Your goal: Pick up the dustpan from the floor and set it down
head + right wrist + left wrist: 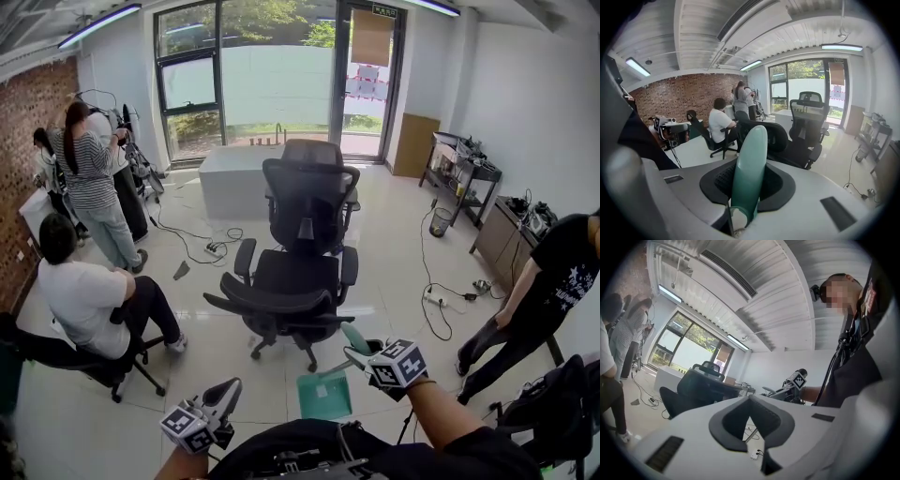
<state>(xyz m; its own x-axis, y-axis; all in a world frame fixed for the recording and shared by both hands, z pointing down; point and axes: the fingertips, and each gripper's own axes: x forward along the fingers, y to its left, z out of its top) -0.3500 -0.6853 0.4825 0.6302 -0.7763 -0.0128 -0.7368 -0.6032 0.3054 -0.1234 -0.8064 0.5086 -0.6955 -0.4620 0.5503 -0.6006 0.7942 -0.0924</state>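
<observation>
Dustpan [323,396] handle in right hand-held gripper [360,355] — pan edge near chair base [281,328].

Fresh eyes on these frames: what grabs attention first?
The teal dustpan near bottom centre stands out first, its handle clamped in the right tool. Just beyond it, two black office chairs fill the middle of the glossy floor, with a seated person in a white shirt at left.
</observation>
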